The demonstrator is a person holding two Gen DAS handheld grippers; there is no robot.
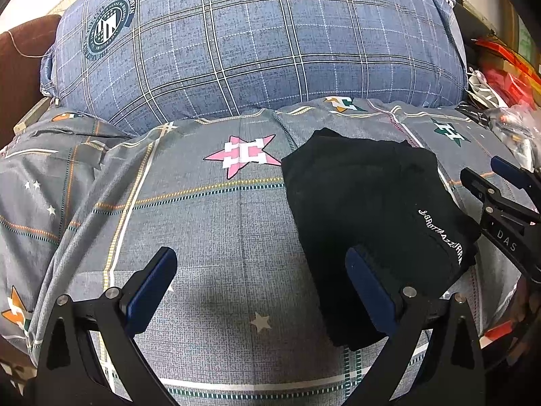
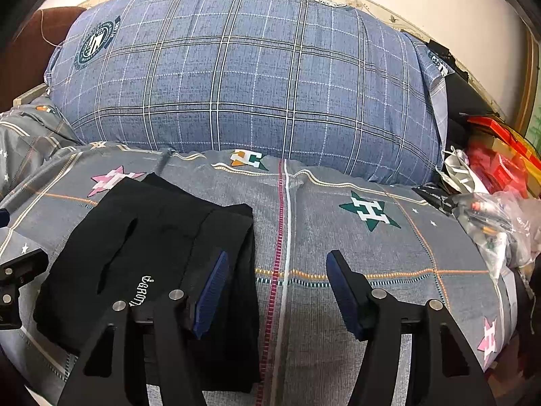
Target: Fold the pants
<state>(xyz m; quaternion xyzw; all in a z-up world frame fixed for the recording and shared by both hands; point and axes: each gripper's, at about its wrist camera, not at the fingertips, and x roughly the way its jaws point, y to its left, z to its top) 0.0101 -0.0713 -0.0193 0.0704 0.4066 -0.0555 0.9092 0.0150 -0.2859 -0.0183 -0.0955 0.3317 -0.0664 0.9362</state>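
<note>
While both grippers hang over the bed, the pants (image 2: 162,253) lie folded into a black stack on the grey sheet (image 2: 338,237), white lettering showing near the front edge. Left gripper (image 1: 260,291): jaws spread wide, nothing between them, its right finger over the stack's near-left corner (contact unclear). Right gripper (image 2: 277,291): jaws also spread, only bare sheet between them; its left finger sits above the stack's right edge. Pants are in front of the blue plaid pillow (image 2: 243,77), just beside the pink star print (image 1: 241,155). Red packaging and plastic bags (image 2: 500,216) clutter the right side.
</note>
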